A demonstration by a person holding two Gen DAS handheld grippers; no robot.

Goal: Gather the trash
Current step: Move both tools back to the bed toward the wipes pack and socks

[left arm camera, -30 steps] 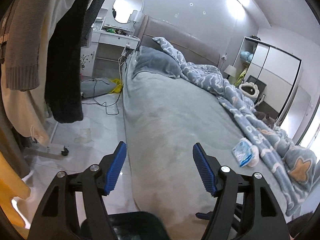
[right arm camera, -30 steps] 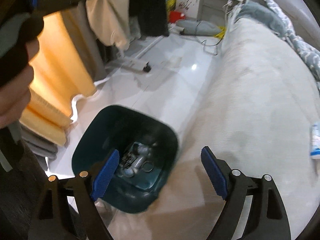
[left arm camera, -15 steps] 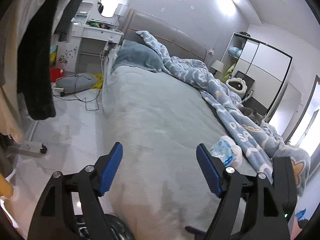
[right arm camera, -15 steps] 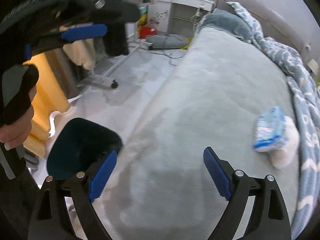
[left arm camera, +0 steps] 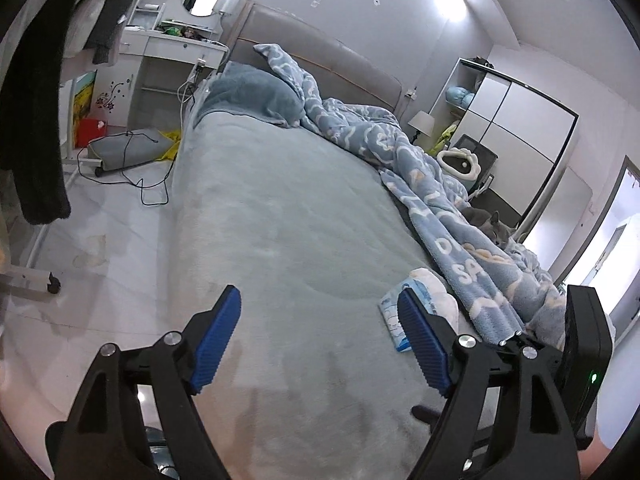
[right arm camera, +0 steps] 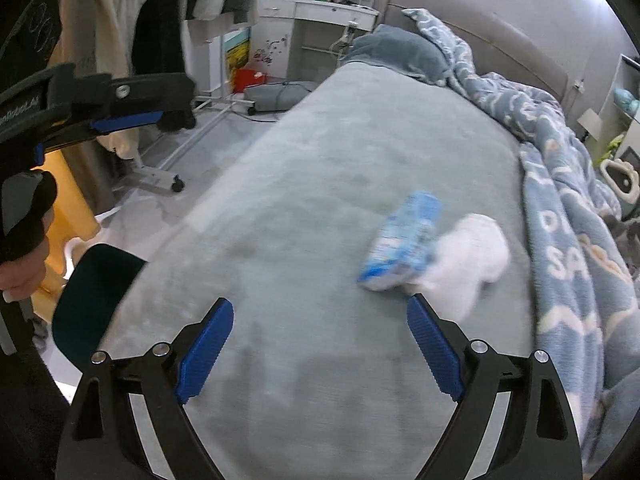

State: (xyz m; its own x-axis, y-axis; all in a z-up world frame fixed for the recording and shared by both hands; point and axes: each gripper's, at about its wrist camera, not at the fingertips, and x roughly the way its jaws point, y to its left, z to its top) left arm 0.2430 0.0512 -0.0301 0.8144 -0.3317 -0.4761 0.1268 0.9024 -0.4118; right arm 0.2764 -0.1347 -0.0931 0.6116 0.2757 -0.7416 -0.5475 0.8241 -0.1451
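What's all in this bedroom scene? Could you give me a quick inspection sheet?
Surface: grey bed sheet, mostly bare.
Job's things: blue-and-white wrapper touching a white crumpled wad on the bed; dark bin on the floor beside the bed.
Clutter: blue patterned blanket bunched along the far side; grey cat lying by it.
Grippers: left gripper open, empty; right gripper open, empty, just short of the wrapper.
Cables: black cord looped on the floor.
Surroundings: hanging clothes, vanity desk, wardrobe.
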